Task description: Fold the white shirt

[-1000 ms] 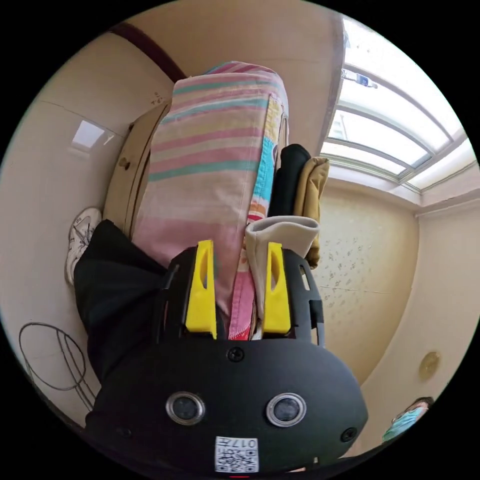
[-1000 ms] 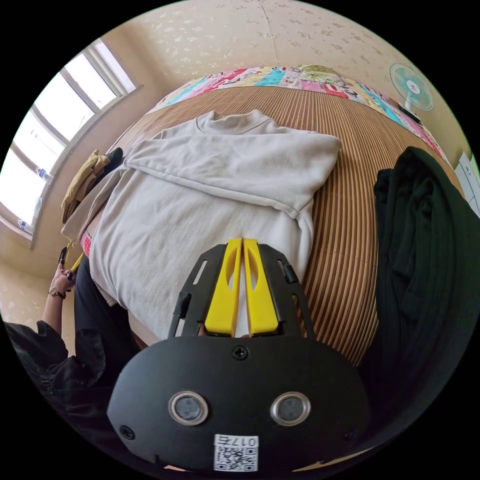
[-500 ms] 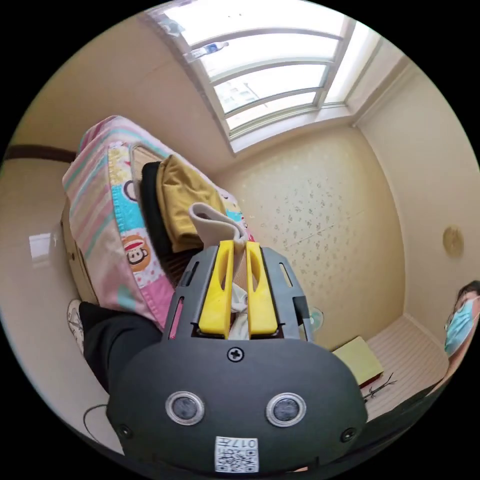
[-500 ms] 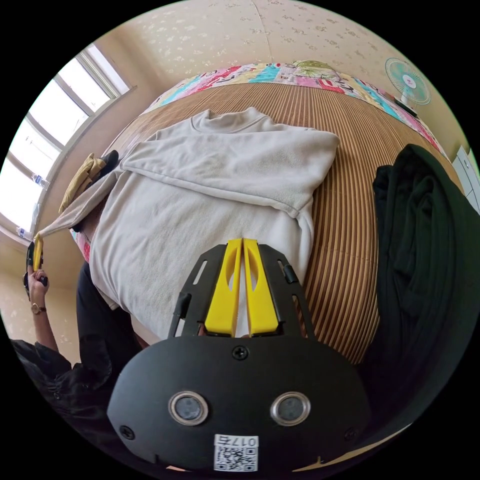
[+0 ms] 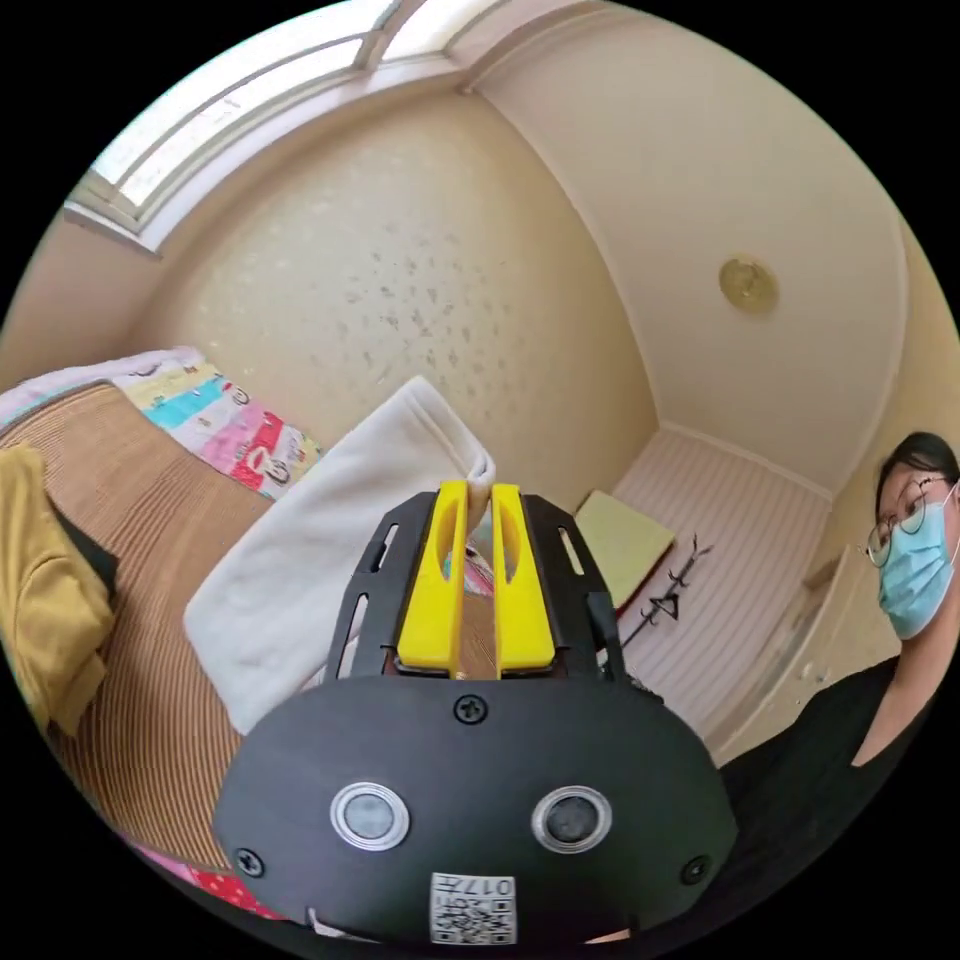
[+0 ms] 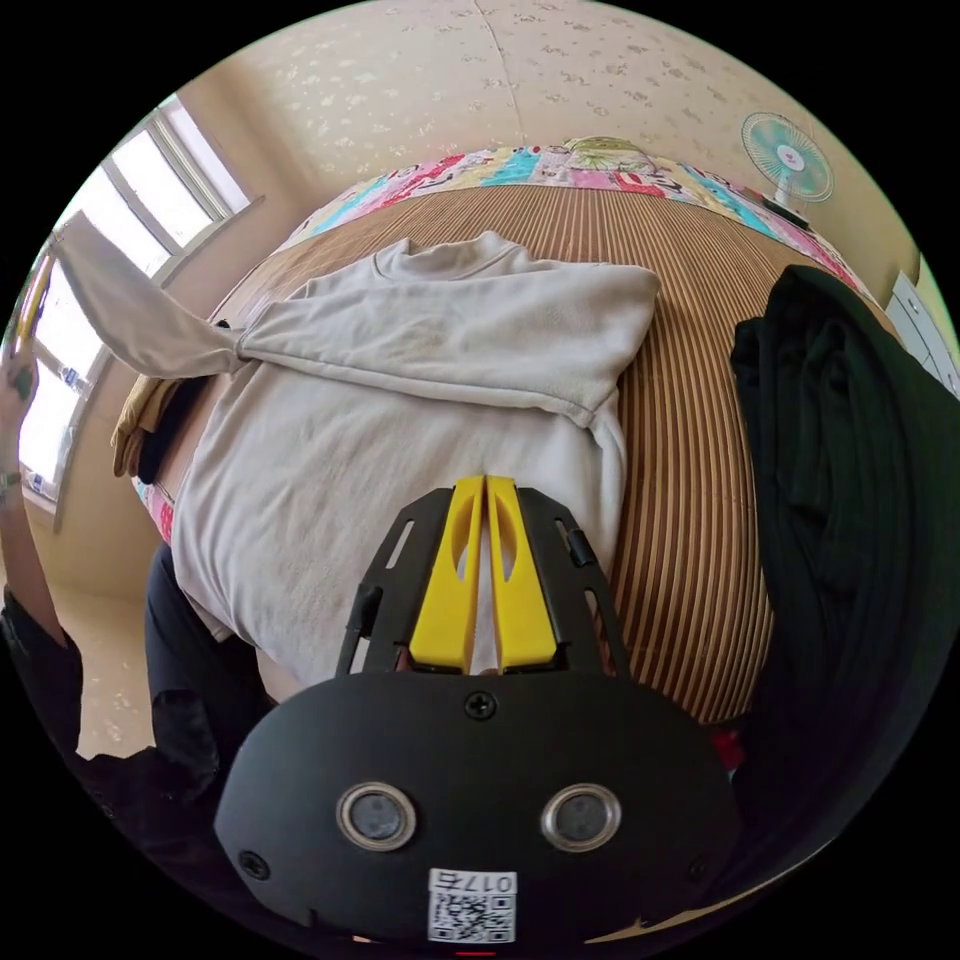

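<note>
The white shirt (image 6: 400, 420) lies front up on the bed's bamboo mat (image 6: 680, 480), one sleeve folded across its chest. My right gripper (image 6: 485, 485) sits shut at the shirt's lower edge, with white cloth showing between its yellow jaws. The other sleeve (image 6: 140, 310) is lifted off the bed toward the upper left. In the left gripper view my left gripper (image 5: 470, 490) is shut on that sleeve's cuff, and the sleeve (image 5: 310, 560) hangs from the jaws down to the mat (image 5: 130, 520).
A black garment (image 6: 850, 450) is heaped on the mat right of the shirt. A mustard-yellow garment (image 5: 40, 590) lies at the bed's window side. A patterned sheet (image 6: 560, 165) edges the mat, a fan (image 6: 790, 160) stands beyond. A masked person (image 5: 900, 600) is at the right.
My left gripper has shut on the sleeve cuff at the bed's side and lifted it high, swinging its camera up over the bed. The right gripper has stayed on the shirt.
</note>
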